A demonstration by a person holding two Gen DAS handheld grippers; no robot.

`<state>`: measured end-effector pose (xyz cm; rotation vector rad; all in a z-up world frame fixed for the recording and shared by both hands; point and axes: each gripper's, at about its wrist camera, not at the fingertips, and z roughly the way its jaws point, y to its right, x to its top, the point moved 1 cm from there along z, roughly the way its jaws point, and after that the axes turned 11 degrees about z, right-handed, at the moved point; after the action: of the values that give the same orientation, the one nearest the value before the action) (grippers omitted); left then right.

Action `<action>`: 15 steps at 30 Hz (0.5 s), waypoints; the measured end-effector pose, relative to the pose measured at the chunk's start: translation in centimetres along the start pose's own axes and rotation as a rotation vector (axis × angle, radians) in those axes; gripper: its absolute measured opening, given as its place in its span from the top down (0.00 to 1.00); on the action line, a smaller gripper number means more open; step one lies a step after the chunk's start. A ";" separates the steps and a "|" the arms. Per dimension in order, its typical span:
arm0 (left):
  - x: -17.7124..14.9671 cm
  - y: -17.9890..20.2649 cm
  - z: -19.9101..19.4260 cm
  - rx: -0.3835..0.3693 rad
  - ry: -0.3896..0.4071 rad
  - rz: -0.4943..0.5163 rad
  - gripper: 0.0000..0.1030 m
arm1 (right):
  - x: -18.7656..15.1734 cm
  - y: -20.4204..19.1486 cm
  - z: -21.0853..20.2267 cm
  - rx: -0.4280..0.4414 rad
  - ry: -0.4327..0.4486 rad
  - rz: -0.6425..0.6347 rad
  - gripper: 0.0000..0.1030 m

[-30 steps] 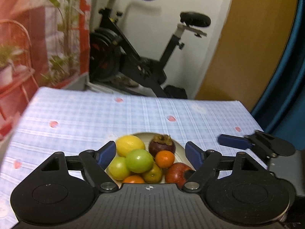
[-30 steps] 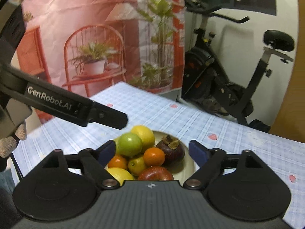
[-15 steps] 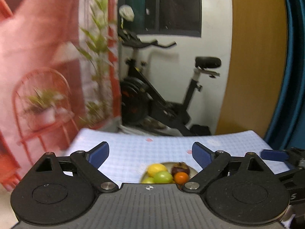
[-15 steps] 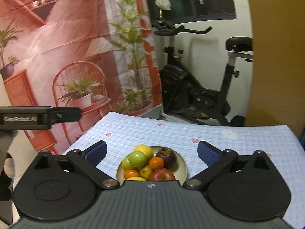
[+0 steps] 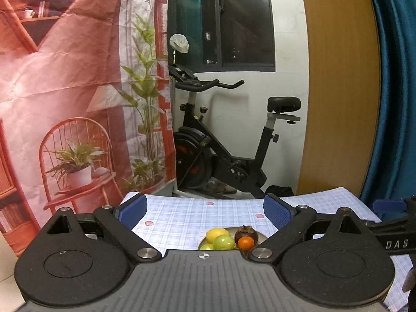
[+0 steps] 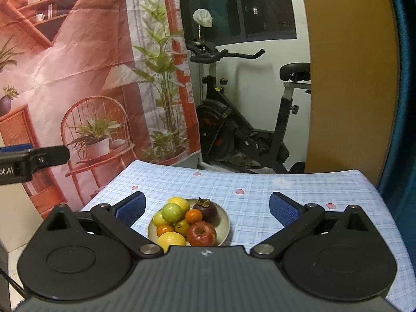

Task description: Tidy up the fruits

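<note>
A cream plate point(image 6: 225, 223) on the checked tablecloth holds a pile of fruit: a red apple point(image 6: 202, 233), a dark mangosteen point(image 6: 206, 210), a green apple point(image 6: 171, 212), lemons point(image 6: 179, 203) and small oranges point(image 6: 193, 215). My right gripper point(image 6: 207, 206) hovers back from the plate, open and holding nothing. My left gripper point(image 5: 205, 208) is also raised and back; its jaws are opening with nothing between them. The left wrist view shows only the plate's far fruits: lemon point(image 5: 217, 234), mangosteen point(image 5: 246, 234), orange point(image 5: 246, 243). The rest hide behind the gripper body.
The table point(image 6: 299, 189) carries a blue checked cloth with pink spots and ends at the far and side edges. Beyond it stand an exercise bike point(image 6: 249, 130), a printed red backdrop point(image 6: 78, 78), a wooden panel point(image 6: 351, 78) and a blue curtain point(image 5: 390, 104).
Both grippers have pulled back and risen away from the plate, which now looks smaller and lower. Both pairs of jaws have spread wider.
</note>
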<state>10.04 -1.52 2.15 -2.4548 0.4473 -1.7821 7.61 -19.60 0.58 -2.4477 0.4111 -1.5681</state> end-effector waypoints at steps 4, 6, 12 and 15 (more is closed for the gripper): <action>-0.2 0.2 -0.2 -0.008 -0.002 -0.001 0.04 | 0.0 0.4 -0.6 -0.011 0.011 0.001 0.00; -0.4 0.3 -0.4 -0.010 -0.004 -0.003 0.04 | 0.0 0.5 -0.9 -0.014 0.017 0.003 0.00; -0.6 0.2 -0.5 -0.011 -0.007 -0.010 0.04 | 0.2 0.3 -0.9 -0.022 0.029 0.000 0.00; -0.6 0.0 -0.5 -0.011 -0.010 -0.016 0.04 | 0.2 0.2 -0.9 -0.021 0.030 -0.002 0.00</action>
<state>9.43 -1.31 1.74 -2.4805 0.4397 -1.7767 6.86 -19.90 1.02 -2.4440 0.4319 -1.6109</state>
